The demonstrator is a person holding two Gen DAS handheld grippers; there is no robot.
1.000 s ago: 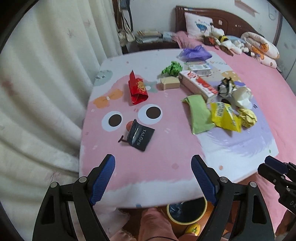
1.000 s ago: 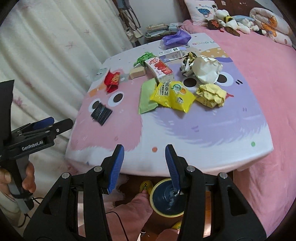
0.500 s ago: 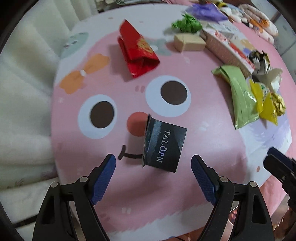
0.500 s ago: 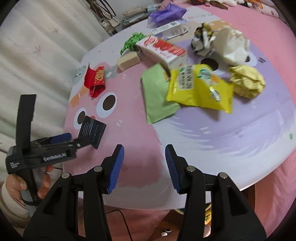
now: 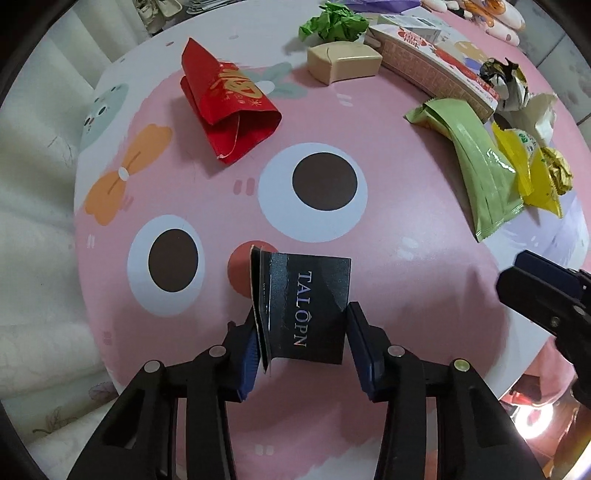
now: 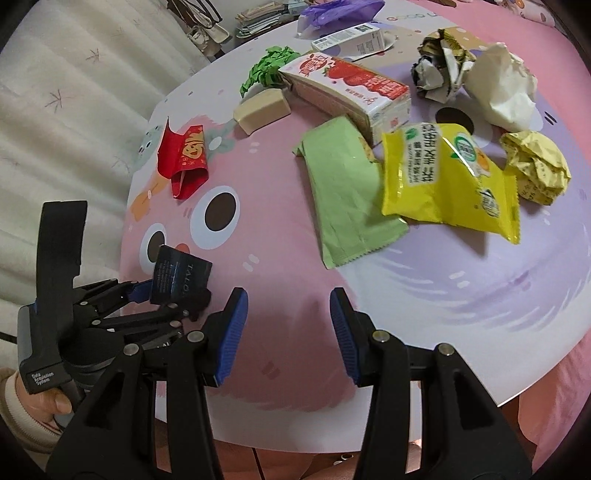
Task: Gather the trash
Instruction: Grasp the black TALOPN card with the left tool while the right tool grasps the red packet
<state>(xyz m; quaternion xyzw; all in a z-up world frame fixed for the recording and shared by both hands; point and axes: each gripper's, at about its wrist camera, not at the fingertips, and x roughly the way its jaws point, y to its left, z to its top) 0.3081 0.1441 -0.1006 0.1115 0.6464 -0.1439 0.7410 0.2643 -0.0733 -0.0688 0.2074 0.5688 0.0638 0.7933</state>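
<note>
Left gripper (image 5: 301, 334) pointed down at the round cartoon-print table (image 5: 177, 369), jaws just closed in from wide apart, blue pads now pressed against both side edges of the black "TALOPN" sachet (image 5: 306, 310). Sachet standing on edge between the pads, lower half within the grip, upper half sticking out past the fingertips, torn silvery flap along its left side. Just behind it on the tabletop, the printed red nose and the two big brown eyes. In the right wrist view the same black sachet (image 6: 181, 275) tilted up off the table surface, clamped at the tip of the left gripper (image 6: 159, 291), a hand (image 6: 44, 400) wrapped round its handle at lower left.

Right gripper (image 6: 288, 328) hovering over the pink near part of the table, jaws apart, nothing between them, blue pads clear of every item.

Rest of the trash well apart from the held sachet, farther across the table: folded red envelope (image 5: 229, 99) to the upper left, beige box (image 5: 343, 62), crumpled green paper (image 5: 334, 24), strawberry-print carton (image 6: 347, 88), light green wrapper (image 6: 347, 192), yellow snack bag (image 6: 447, 184) overlapping that wrapper's edge, crumpled yellow paper (image 6: 535, 171), crumpled white paper (image 6: 504, 90), purple plastic bag (image 6: 338, 11) at the far rim.
</note>
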